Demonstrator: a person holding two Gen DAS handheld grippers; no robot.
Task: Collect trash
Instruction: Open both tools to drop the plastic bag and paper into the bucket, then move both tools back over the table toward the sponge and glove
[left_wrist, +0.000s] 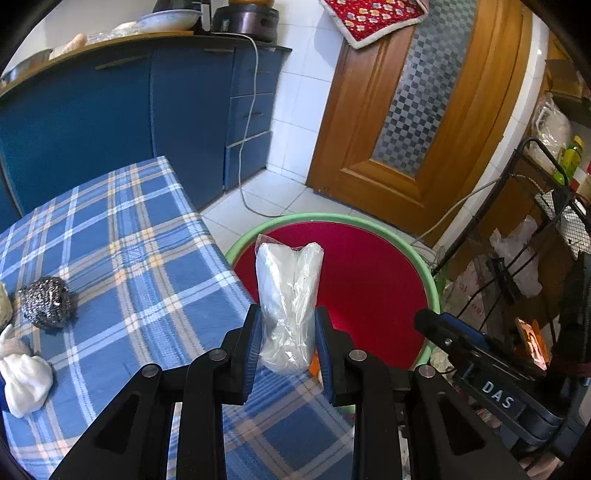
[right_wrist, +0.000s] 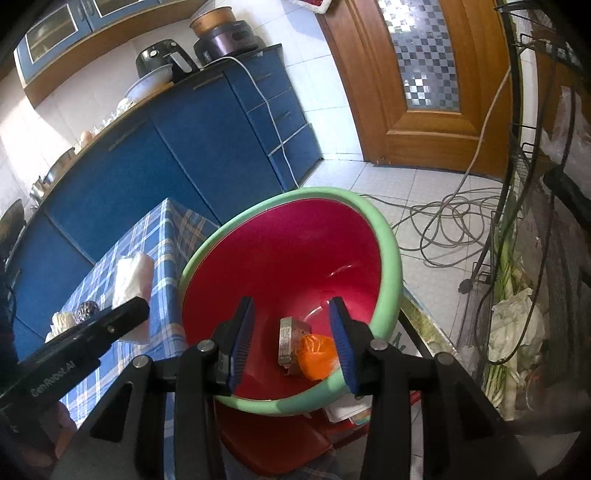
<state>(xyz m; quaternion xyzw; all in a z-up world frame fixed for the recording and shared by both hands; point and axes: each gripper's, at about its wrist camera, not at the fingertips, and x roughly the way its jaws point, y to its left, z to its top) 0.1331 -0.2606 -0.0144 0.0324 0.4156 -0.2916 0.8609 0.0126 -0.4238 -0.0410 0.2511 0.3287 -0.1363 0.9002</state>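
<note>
the left gripper (left_wrist: 287, 332) was clamped on a crumpled clear plastic bag (left_wrist: 289, 306), which stood upright between its pads at the edge of the checked tablecloth (left_wrist: 140, 258). the red basin (left_wrist: 369, 280) lay just ahead and to the right of it, rim close by. the right gripper (right_wrist: 291, 339) hung released over that basin, gripping nothing, with an orange wad (right_wrist: 317, 356) and a small grey block (right_wrist: 290, 341) resting inside below it.
</note>
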